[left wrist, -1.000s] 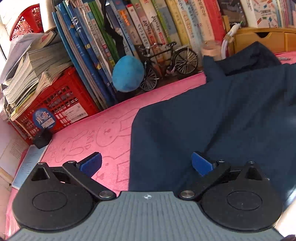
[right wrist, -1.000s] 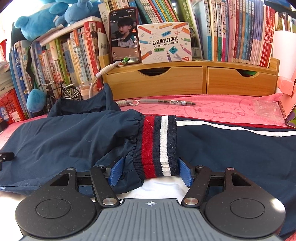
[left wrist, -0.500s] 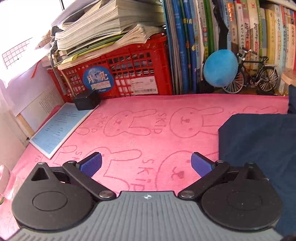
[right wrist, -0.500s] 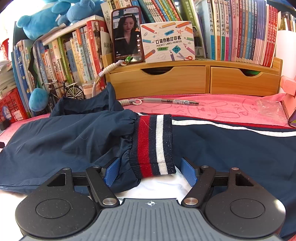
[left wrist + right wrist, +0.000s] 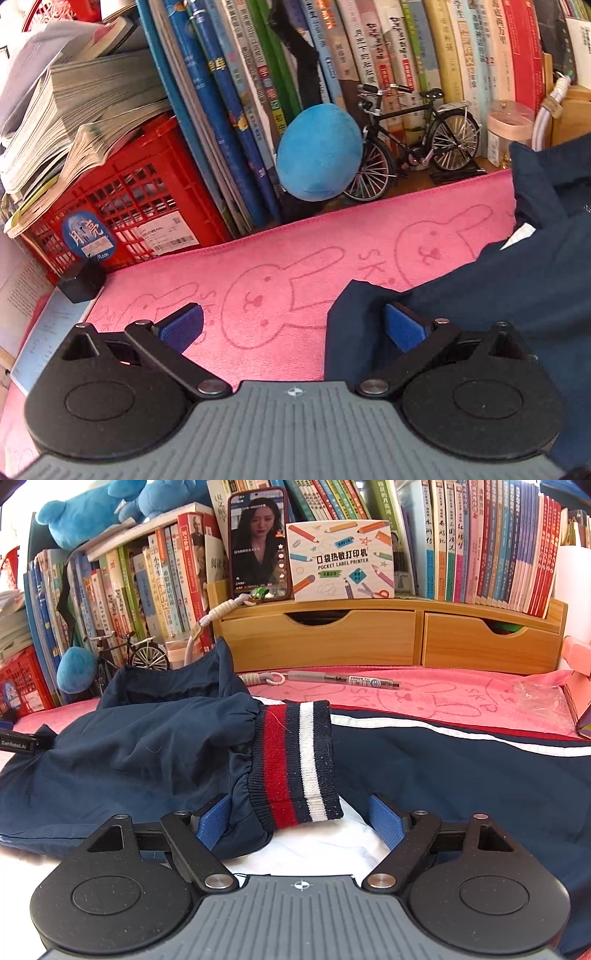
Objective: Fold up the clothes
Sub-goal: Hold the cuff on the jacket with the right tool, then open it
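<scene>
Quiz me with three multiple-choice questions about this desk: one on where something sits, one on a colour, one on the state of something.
1. Where is the phone?
A. flat on the pink towel
B. propped upright on the wooden drawer shelf
C. inside the red crate

2. Which colours stripe the knit cuff?
A. red, white and navy
B. green and yellow
C. plain black

3. How do the right gripper fingers stand around the cuff?
A. clamped tight on it
B. apart, not pressing it
C. nowhere near it

Answers:
1 B, it leans against the books above the drawers.
2 A, the bands are plain to see.
3 B, the fingers are opening, with gaps on both sides of the cuff.
</scene>
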Demonstrator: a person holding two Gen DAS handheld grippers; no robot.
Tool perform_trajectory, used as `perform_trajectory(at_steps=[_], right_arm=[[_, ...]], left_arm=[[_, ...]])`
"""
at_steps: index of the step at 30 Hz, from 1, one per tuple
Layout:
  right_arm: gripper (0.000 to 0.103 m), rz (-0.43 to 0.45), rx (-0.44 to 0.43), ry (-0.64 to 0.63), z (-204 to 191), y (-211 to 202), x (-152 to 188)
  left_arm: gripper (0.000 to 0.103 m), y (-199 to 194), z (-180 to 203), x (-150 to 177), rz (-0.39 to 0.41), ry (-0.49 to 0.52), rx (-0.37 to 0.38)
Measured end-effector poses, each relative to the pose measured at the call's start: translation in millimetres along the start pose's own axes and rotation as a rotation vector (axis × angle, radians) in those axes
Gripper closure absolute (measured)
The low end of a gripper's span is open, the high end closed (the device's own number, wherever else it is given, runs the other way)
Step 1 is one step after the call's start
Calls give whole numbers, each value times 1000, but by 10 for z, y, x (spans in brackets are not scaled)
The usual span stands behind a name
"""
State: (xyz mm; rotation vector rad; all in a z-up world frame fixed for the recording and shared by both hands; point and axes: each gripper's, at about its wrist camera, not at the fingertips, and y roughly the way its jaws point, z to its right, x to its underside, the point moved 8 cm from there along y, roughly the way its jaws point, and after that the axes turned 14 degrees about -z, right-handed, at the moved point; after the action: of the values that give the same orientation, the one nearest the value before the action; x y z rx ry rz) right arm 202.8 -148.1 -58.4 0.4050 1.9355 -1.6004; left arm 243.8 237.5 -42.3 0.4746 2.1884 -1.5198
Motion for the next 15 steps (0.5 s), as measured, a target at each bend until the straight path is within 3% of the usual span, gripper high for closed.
perform_trajectory(at_steps=[3,6,12,15], right_arm=[[21,-1,1,-1,1,-1,-2],[21,-1,3,2,4,-3,-2],[20,-1,4,4,4,-6,-5],[20,-1,5,4,3,-8,-10]], left_arm=[[0,-157,-70,18,23,9,-59],[0,-371,-149,125,42,18,-70],[0,-994,-241,664,124,37,101],[0,-1220,-161,1008,128,86,206]])
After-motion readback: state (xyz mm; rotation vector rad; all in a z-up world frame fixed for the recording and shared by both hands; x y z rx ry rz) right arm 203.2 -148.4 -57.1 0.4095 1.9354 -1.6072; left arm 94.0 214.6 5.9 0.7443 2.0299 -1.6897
